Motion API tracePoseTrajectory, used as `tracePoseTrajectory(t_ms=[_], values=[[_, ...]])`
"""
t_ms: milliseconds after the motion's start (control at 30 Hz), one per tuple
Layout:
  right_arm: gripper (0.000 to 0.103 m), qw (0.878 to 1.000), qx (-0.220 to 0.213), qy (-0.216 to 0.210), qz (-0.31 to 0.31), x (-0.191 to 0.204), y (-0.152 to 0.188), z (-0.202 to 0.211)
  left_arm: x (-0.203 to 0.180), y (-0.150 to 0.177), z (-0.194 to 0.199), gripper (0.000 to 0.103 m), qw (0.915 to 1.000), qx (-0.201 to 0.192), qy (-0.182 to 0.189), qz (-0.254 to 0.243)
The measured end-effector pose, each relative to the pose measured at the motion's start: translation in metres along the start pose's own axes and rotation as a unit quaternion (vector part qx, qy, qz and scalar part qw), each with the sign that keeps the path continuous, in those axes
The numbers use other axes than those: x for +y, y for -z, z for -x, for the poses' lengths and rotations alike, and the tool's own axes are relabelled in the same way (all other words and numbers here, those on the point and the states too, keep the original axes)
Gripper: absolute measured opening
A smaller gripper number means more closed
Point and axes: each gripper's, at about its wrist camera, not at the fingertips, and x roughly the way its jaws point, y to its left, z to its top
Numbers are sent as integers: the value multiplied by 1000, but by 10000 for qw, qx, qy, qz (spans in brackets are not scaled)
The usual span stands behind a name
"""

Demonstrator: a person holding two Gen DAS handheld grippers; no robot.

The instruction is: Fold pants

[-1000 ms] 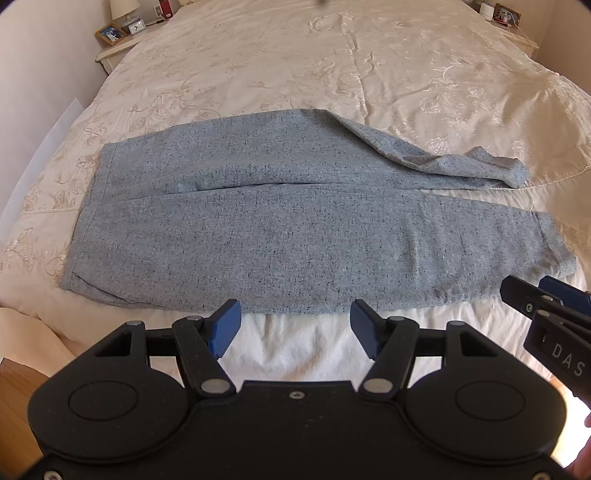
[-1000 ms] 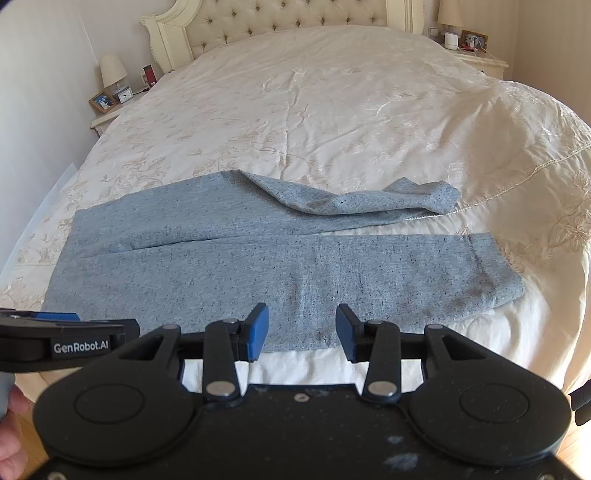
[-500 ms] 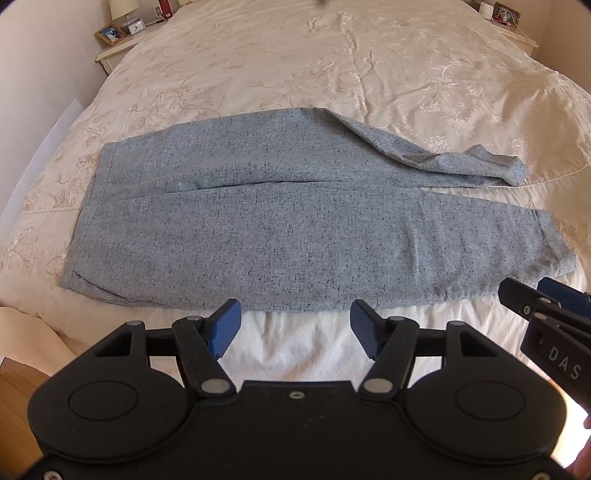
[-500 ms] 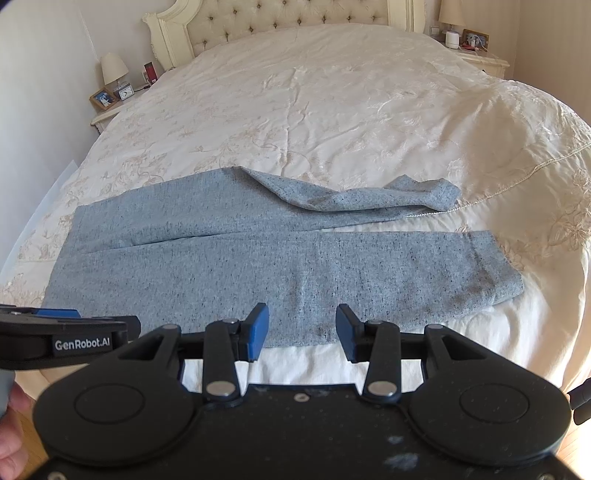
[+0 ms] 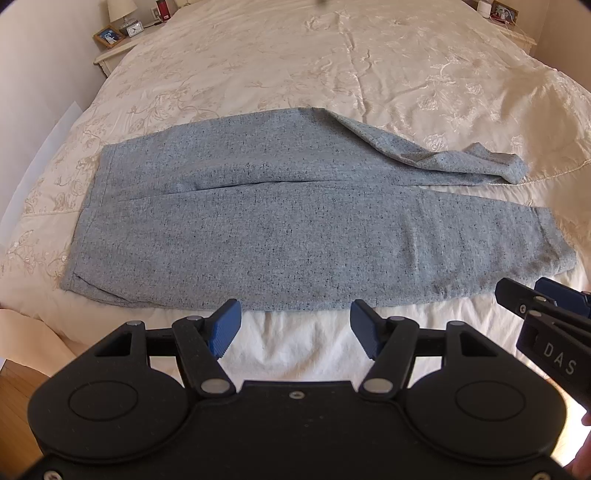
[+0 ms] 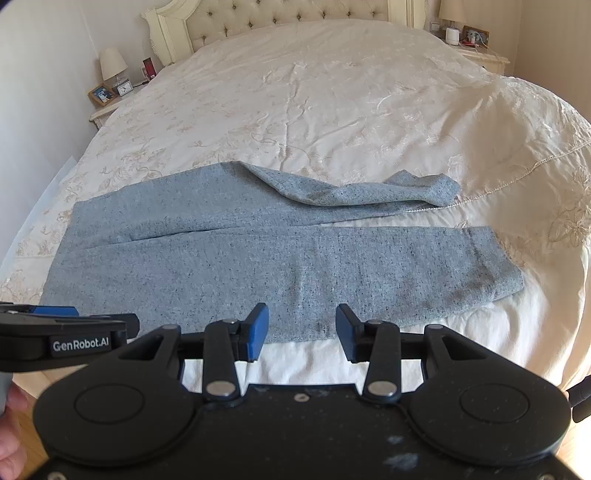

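Note:
Grey speckled pants [image 5: 280,229] lie flat across the near end of the bed, waistband at the left, legs to the right. They also show in the right wrist view [image 6: 236,266]. The far leg [image 5: 461,162] is bunched and twisted; the near leg [image 6: 424,273] lies flat. My left gripper [image 5: 295,328] is open and empty, just short of the pants' near edge. My right gripper [image 6: 300,330] is open and empty at the near edge, a bit further right. Each gripper shows at the edge of the other's view.
The bed has a cream embroidered cover [image 6: 332,110] and a tufted headboard [image 6: 280,14]. A nightstand with a lamp, clock and photo frame [image 6: 110,92] stands at the far left, another nightstand [image 6: 476,48] at the far right. Wooden floor [image 5: 14,384] lies below the bed's foot.
Both grippers have edged slightly closer to the pants' near edge. The pants have not moved and the jaws stay open.

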Motion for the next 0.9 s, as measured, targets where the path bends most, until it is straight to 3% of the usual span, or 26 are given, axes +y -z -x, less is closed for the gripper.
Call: tracePoseTrajectory(t_ms=[400, 767, 900], values=[[43, 9993, 320, 140, -140, 3, -6, -26, 15, -15, -19, 67, 9999, 82, -78, 24], [43, 9948, 362, 890, -352, -3, -49, -63, 16, -72, -69, 67, 9991, 123, 264, -322], [43, 9907, 298, 1108, -731, -16, -69, -78, 13, -89, -86, 67, 9975, 116, 470, -515]])
